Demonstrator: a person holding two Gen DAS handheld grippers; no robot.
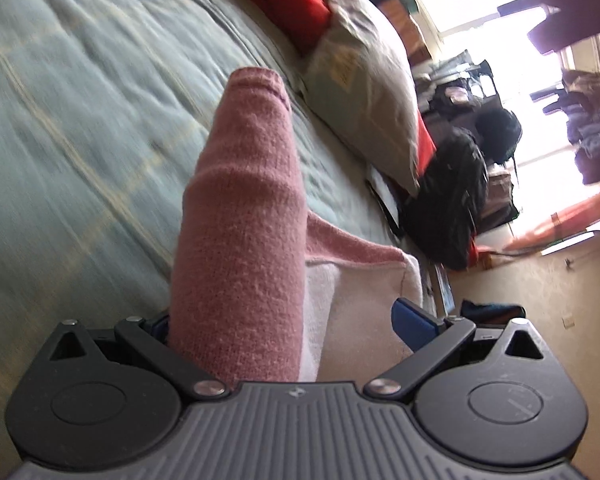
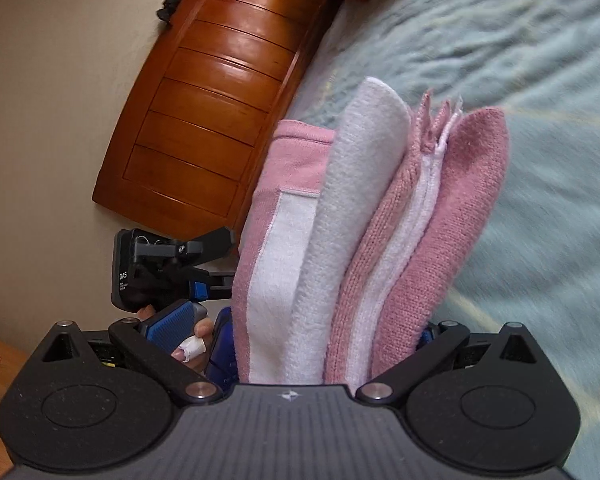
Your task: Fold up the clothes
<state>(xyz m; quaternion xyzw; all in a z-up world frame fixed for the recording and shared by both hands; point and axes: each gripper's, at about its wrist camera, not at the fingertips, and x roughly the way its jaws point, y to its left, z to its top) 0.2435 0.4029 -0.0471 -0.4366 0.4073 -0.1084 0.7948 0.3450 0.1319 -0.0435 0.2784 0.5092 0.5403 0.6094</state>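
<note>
1. Item under task: a pink knit garment (image 2: 380, 240) with a white fleecy inner face, bunched into several thick layers and held up off the bed (image 1: 80, 120), which is covered in a pale green bedspread.

2. Right claw (image 2: 332, 344): spread fairly wide, because the whole stack of folded layers sits between its fingers. The pads are mostly hidden by cloth, but the fabric stands up from between them, so I judge it clamped on the bundle.

3. Left claw (image 1: 284, 328): set wide, with one blue pad (image 1: 414, 320) showing at the right and the other buried behind the pink roll. The garment passes between the fingers. Whether they are pressing it cannot be told from this view.

4. The right wrist view shows the left claw from the side, level with the near edge of the bundle, with a person's fingertips (image 2: 196, 340) on its handle, one of them wrapped in white tape.

5. Handling judgement: soft, limp, light, thick-piled. It will sag and unroll wherever unsupported. The knit face is grippy rather than slick, and nothing here is fragile.

6. Where to hold: on the folded edges, through all layers together. The loose raw corner (image 2: 440, 120) at the top of the stack looks likely to slip free if only outer layers are pinched.

7. Surroundings: pillow (image 1: 364, 92) and wooden headboard (image 2: 208, 100) lie beyond, clear of the work.
</note>
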